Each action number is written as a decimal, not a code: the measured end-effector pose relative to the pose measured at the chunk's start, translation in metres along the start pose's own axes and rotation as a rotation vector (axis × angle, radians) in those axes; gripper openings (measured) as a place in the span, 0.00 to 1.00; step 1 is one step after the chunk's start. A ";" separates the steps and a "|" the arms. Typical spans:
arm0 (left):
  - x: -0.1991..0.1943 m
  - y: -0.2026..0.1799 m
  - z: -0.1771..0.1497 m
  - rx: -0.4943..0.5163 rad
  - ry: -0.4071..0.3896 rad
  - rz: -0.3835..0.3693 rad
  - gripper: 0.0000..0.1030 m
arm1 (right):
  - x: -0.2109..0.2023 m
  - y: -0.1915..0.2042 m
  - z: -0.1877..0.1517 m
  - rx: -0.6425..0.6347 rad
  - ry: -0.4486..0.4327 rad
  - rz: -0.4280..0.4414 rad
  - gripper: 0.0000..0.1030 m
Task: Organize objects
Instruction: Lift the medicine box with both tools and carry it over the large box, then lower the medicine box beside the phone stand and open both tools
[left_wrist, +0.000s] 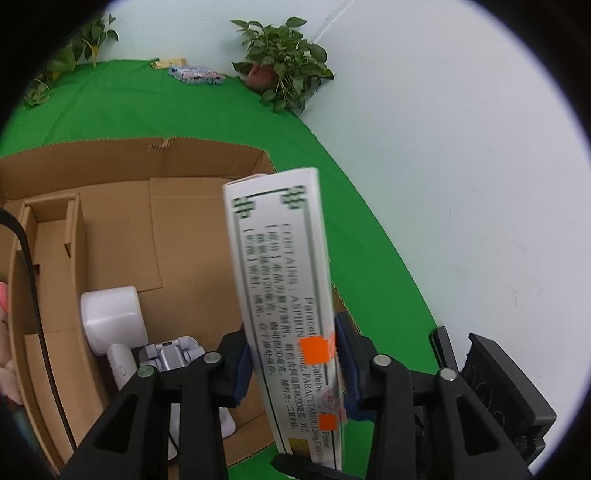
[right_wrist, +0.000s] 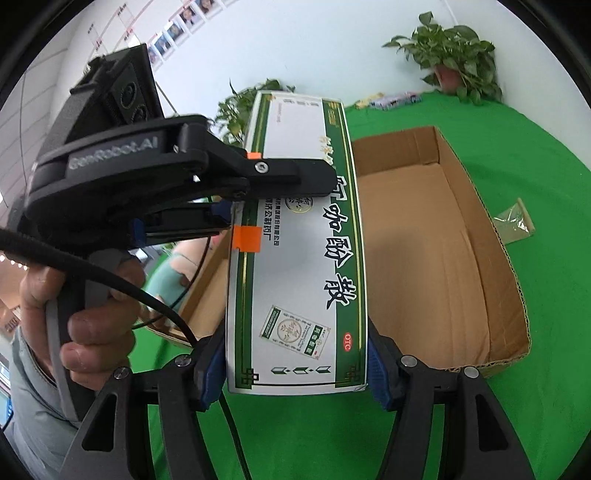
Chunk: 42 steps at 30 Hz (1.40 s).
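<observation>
While both my left gripper (left_wrist: 291, 369) and right gripper (right_wrist: 295, 373) are clamping the medicine box (right_wrist: 295, 240), I am carrying it above the open cardboard carton (right_wrist: 424, 240) on the green cloth (right_wrist: 535, 147). Next, I judge, lowering it inside calls for one gripper letting go.

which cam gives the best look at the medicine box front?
Right wrist: the medicine box shows its whole printed front, held between the right gripper fingers, with the left gripper clamped on its edge. Left wrist shows only a narrow side panel.
</observation>
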<state>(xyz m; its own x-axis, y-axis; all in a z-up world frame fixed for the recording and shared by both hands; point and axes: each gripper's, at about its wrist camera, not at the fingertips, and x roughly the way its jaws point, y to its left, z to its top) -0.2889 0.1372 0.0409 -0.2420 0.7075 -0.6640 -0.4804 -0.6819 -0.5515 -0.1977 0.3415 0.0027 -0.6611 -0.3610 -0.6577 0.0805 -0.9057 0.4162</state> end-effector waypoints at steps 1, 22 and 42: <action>0.001 0.000 -0.001 0.000 0.003 -0.009 0.32 | 0.003 -0.002 0.001 -0.009 0.010 -0.010 0.62; 0.061 0.045 0.010 -0.105 0.152 0.013 0.40 | 0.062 -0.044 0.042 0.041 0.125 -0.032 0.60; -0.002 0.059 -0.013 -0.065 0.053 0.287 0.57 | 0.119 -0.046 0.030 0.009 0.222 -0.281 0.61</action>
<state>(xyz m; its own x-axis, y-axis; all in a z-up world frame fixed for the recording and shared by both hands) -0.3054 0.0932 0.0036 -0.3147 0.4748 -0.8219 -0.3437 -0.8642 -0.3676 -0.3021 0.3473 -0.0759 -0.4785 -0.1383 -0.8671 -0.0890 -0.9748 0.2046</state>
